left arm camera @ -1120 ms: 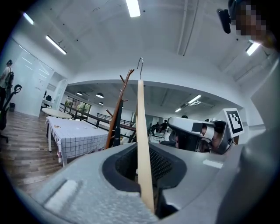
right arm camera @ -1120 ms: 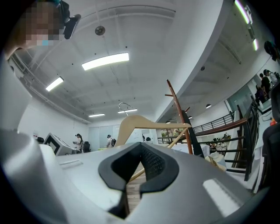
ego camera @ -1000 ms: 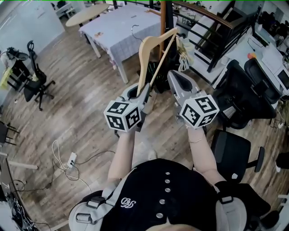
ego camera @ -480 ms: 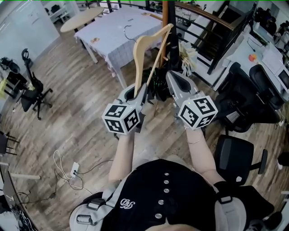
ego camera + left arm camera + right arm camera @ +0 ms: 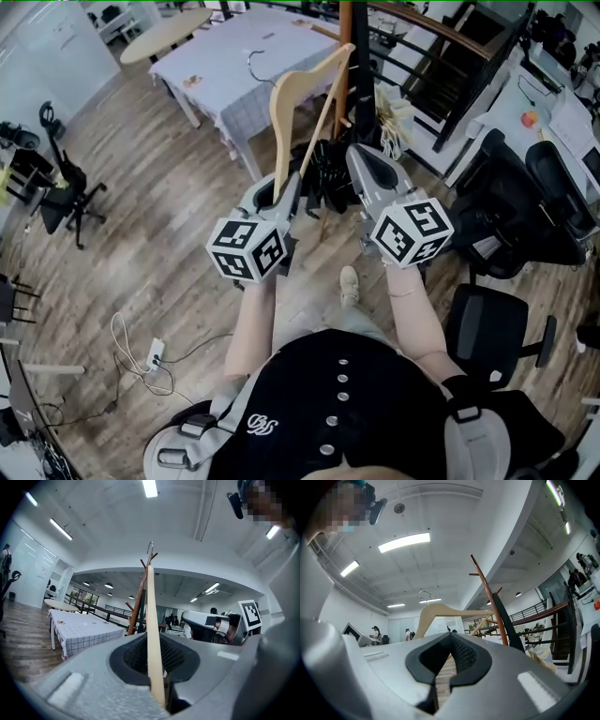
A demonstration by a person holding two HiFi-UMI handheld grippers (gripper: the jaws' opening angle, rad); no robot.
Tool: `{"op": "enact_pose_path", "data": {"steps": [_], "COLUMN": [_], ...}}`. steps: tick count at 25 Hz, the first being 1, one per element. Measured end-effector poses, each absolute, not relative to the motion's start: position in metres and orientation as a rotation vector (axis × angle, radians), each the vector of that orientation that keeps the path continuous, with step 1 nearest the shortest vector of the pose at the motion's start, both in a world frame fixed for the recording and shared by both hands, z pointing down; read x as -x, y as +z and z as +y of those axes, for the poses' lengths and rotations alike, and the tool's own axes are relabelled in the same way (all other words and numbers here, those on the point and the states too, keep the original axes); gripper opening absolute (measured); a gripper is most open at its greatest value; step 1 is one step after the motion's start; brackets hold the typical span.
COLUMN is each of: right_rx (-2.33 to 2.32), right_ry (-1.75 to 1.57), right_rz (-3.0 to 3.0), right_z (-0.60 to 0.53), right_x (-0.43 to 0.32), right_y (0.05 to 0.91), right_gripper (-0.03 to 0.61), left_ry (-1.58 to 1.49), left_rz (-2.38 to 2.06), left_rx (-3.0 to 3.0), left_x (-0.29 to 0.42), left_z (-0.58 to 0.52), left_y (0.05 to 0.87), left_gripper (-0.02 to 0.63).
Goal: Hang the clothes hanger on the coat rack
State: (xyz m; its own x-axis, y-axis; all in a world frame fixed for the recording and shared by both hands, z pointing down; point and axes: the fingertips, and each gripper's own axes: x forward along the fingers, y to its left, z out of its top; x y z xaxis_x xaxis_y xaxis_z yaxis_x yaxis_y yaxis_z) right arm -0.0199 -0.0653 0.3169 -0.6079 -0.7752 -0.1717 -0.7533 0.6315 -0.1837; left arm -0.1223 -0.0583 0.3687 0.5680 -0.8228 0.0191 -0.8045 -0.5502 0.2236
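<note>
Left gripper [image 5: 283, 190]: my jaws are narrow and clamped on one end of the wooden hanger [image 5: 277, 122]. It stands up edge-on between them.
Right gripper [image 5: 361, 155]: the jaws are drawn almost together with nothing in them. It sits just beside the hanger's bar but does not steady it.
Hanger: it is up in the air in front of me with its metal hook [image 5: 251, 64] at the far top. It is close to the coat rack [image 5: 345, 23] but not on it yet.
Risk, pivot: I grip only one tip, so I judge the long frame could swing or slip in the jaws if it knocks anything.
Risk, miss: the hook is small and far from my grip. A slight tilt could send it past a peg.
Risk, snag: dark things [image 5: 323, 169] already hang low on the rack, and the hanger's bar could catch on them.
Risk, drop: if I let go before the hook seats, the hanger falls to the floor.
Count, hangers: one, with one hook.
Count, coat racks: one pole with several pegs. I cannot count them surely.
Count, grippers: two, one loaded and one empty.
</note>
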Motion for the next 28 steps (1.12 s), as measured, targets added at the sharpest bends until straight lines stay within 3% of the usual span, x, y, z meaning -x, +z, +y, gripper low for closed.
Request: {"op": "enact_pose_path", "data": {"steps": [28], "right_rx": [1.036], "right_ry": [-0.011], "right_rz": [2.704], "right_z": [-0.265], "right_x": [0.019], "right_y": [0.254], "right_gripper": [0.000], "left_ry": [-0.179], "left_rz": [-1.652], "left_rx": [-2.571], "left_x": [0.122], "left_z": [-0.259], "left_y": [0.308], "left_gripper": [0.034]}}
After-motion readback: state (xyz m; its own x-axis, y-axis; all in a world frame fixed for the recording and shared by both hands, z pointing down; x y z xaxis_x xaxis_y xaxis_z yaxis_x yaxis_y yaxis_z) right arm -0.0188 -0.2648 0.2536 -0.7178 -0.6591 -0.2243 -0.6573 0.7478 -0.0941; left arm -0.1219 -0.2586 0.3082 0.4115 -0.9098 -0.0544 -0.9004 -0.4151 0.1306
